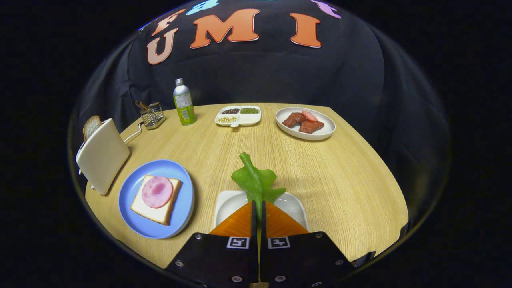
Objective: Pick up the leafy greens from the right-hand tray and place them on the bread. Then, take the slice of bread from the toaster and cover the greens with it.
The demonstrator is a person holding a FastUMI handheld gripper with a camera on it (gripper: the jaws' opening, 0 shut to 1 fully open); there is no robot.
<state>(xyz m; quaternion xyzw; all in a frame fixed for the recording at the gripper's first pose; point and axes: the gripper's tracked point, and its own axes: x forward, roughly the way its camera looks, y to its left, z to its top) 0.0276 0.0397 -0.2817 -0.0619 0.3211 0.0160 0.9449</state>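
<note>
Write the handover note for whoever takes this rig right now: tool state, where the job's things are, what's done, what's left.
Tool: shut on the leafy greens, held above the white tray.
Bread with a ham slice lies on the blue plate, beside the tray.
Toaster stands behind the plate, with the bread slice in its slot.
Done: greens gripped.
Left: lay the greens on the bread with ham, then pull the toaster slice and cover them.
</note>
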